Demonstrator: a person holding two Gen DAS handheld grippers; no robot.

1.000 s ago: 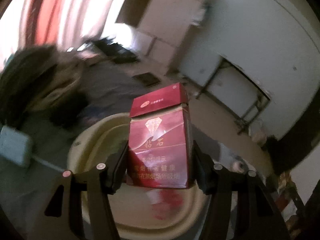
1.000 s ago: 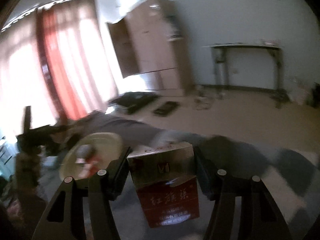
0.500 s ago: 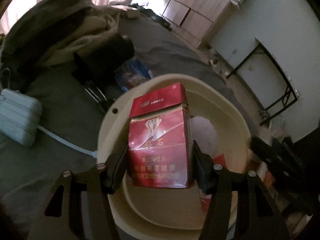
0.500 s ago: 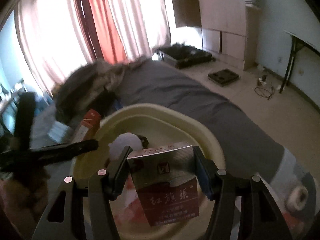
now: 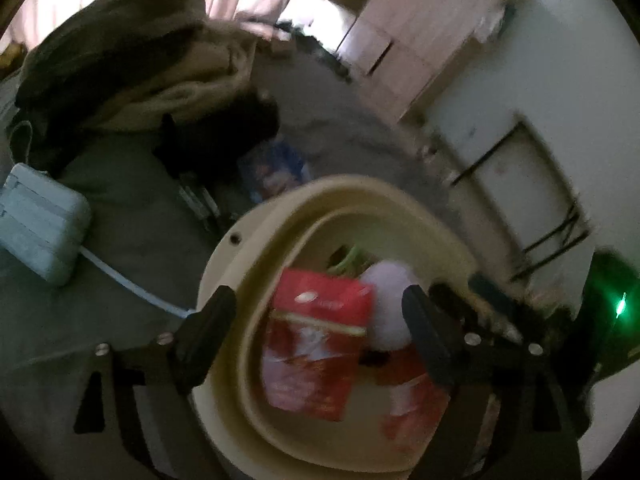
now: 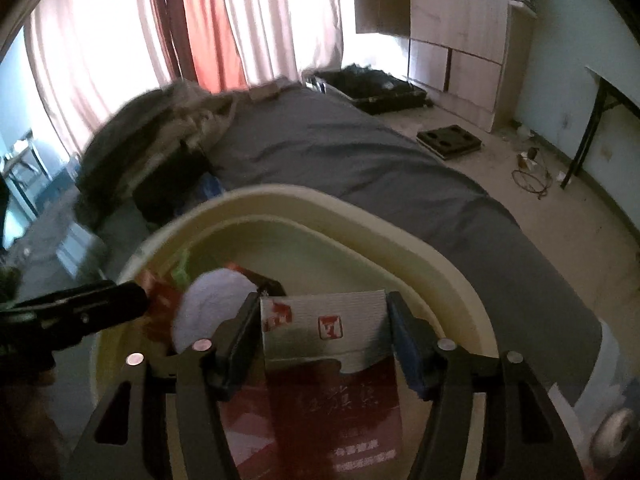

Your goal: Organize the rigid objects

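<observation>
A cream plastic basin (image 5: 256, 240) sits on a grey bed and also shows in the right wrist view (image 6: 400, 248). My left gripper (image 5: 316, 312) is open above it. A red cigarette pack (image 5: 316, 344) lies loose and blurred between its fingers, inside the basin. A pale round object (image 5: 390, 304) and other red packs (image 5: 416, 400) lie in the basin. My right gripper (image 6: 322, 320) is shut on a silver and dark red cigarette pack (image 6: 332, 364) over the basin. The left gripper's finger (image 6: 80, 304) shows at the left of the right wrist view.
A white power adapter (image 5: 40, 224) with its cable lies on the bed left of the basin. Piled clothes (image 5: 132, 64) and a black bag (image 6: 172, 184) sit behind it. Floor, wardrobe (image 6: 460, 24) and a metal table (image 5: 532, 200) are to the right.
My left gripper has opened and let go of the red pack, which has dropped into the basin. My right gripper has moved lower over the basin with its pack still held.
</observation>
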